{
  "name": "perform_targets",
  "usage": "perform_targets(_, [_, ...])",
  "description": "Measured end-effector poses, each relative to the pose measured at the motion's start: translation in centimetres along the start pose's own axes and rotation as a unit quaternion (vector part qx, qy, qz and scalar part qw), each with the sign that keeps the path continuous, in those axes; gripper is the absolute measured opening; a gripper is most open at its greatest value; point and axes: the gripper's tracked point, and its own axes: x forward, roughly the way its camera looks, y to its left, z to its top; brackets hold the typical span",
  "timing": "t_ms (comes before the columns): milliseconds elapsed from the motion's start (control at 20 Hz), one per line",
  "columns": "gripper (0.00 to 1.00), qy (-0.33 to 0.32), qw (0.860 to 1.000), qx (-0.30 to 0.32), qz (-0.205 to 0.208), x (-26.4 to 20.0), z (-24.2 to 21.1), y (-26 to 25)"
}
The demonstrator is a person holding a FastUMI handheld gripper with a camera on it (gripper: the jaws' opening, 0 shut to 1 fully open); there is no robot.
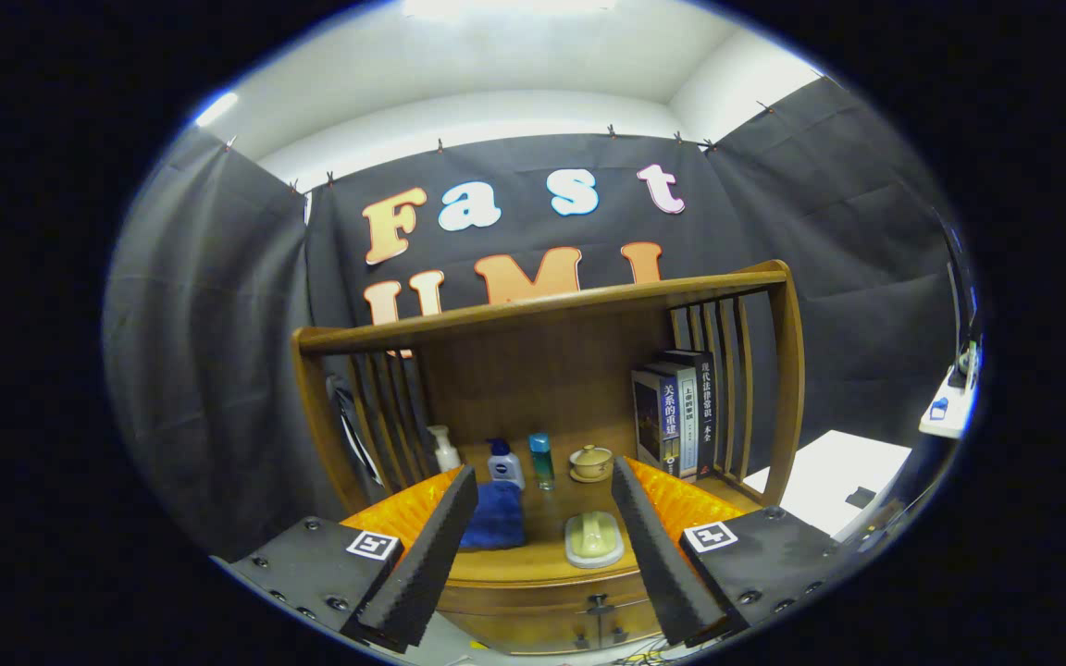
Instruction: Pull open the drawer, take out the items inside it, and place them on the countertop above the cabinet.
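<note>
The jaws [542,546] were held wide apart and empty. Below and just ahead of them, the shut wooden drawer [547,597] with its small dark handle [599,608] was seen under the wooden counter [533,560]. The handle could be missed if approached too high.

The front book [665,421] on the shelf [542,310] carried a Chinese spine title that looked like 关系的重建. The taller book [705,407] beside it bore white Chinese characters too small to read surely. Each side of the gripper [544,472] wore a square black-and-white marker [373,544], its fingers spread apart on nothing.
</note>
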Motion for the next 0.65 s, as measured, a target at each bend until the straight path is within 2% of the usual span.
perform_targets(100, [0.96,-0.008,1.000,-0.014,0.010,-1.3,-0.5,0.9])
perform_targets(300, [0.96,-0.028,0.999,-0.031,0.003,-2.6,-0.1,1.7])
perform_targets(650, [0.96,-0.019,0.999,-0.030,-0.002,-3.5,-0.6,0.9])
